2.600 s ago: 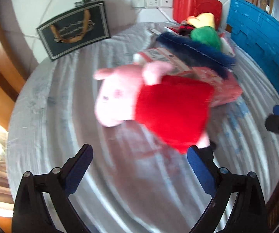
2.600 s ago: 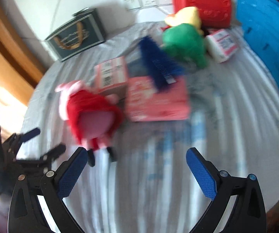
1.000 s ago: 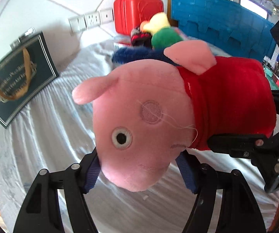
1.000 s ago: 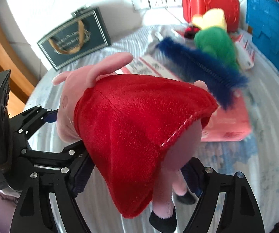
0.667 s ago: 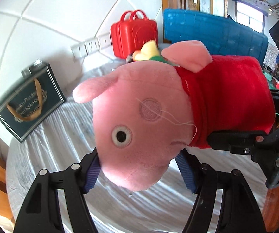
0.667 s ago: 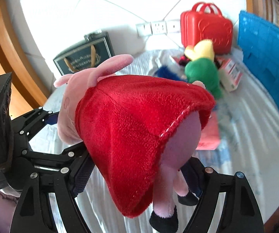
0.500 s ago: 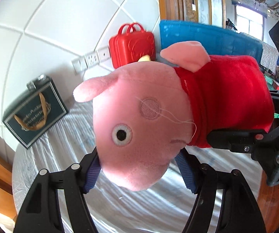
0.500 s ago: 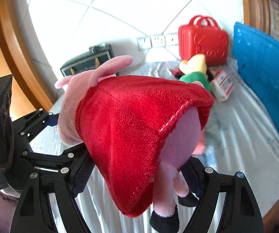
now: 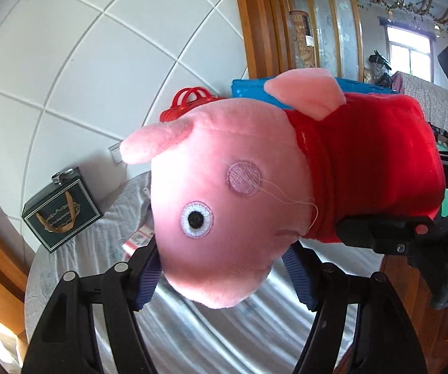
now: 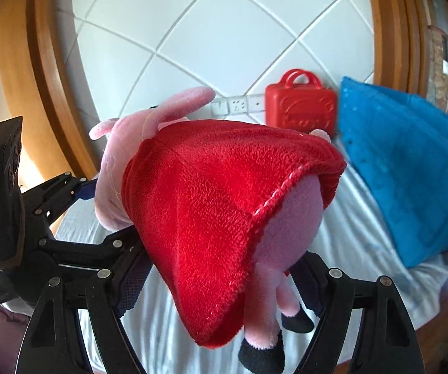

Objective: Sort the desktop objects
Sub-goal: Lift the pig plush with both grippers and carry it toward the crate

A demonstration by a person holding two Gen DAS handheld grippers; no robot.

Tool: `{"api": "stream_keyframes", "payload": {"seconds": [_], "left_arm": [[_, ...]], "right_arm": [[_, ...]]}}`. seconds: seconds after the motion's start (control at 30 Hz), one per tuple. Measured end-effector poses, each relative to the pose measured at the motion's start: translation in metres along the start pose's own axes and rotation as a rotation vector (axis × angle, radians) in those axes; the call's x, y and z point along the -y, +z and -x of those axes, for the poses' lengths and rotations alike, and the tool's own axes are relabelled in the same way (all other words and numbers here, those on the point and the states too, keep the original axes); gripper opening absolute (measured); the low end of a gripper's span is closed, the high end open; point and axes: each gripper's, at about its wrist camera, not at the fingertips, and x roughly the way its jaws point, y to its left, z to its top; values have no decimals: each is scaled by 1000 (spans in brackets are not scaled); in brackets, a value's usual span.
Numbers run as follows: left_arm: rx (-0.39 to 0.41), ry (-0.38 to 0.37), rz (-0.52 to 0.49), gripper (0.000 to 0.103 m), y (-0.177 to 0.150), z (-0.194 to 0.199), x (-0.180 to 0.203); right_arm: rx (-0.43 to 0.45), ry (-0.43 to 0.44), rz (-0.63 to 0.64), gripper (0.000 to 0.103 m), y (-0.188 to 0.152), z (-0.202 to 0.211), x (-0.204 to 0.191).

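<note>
Two tools clamp one pig plush, held in the air above the counter.

Left tool [image 9: 220,275] grips the plush [image 9: 224,205] at the head; right tool [image 10: 220,283] grips its red-dressed body and legs. Step, as judged: carrying it to its sorted place. Next: choose a spot near the red case [image 10: 300,106], lower, release both.

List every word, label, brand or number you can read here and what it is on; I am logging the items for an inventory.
Dark gift bag: gold lettering across its front, too small to read.
Pink package on the table behind the plush pig: printed label, blurred.
Red case: embossed pattern only, no legible words.
Wall sockets: no markings readable.
Nothing in either view can be quoted.
</note>
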Motion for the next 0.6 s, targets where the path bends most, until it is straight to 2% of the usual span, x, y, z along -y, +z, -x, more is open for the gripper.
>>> {"api": "stream_keyframes", "payload": {"seconds": [0.17,0.3,0.5,0.6], "left_arm": [[19,-18,-40,70,37,-2,56],[40,-52,-67,70,66,-16,94],[104,-122,-102,70,123,-52,148],[140,-161,-119,70,161,-77,168]], "right_arm": [[32,-18,-24,82,-1,34,49],[62,-65,-47,82,4,52,90],[103,-153,-72,82,29,69,155],[130,-197,-81,82,50,74,187]]}}
